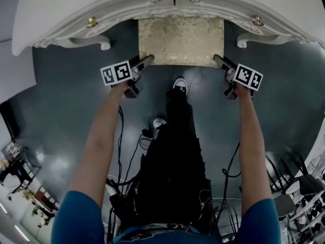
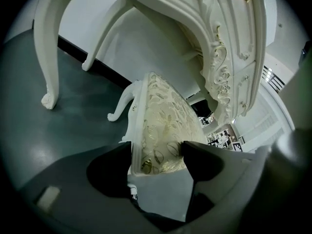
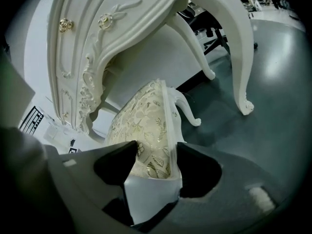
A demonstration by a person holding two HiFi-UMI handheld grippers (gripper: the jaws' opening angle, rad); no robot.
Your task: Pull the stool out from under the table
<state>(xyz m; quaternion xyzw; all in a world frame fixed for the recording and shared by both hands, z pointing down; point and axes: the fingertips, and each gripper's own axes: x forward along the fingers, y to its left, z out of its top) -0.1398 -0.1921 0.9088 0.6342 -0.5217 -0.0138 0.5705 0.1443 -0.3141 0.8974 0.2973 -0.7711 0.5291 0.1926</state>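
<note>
Stool [image 1: 181,39]: rectangular seat in cream fabric with a gold leaf pattern, white frame, curved white legs with scroll feet, standing upright on the dark floor. Its far edge sits under the front apron of the white carved table [image 1: 66,14], between the table legs, and most of the seat shows out in front (square to the table). Both near corners are clamped, left claw [image 1: 147,60] on the left one, right claw [image 1: 217,60] on the right.

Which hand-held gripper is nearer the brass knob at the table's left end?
Left. The left hand-held gripper holds the stool corner on the side of the knob; the right hand-held gripper holds the opposite corner.
</note>
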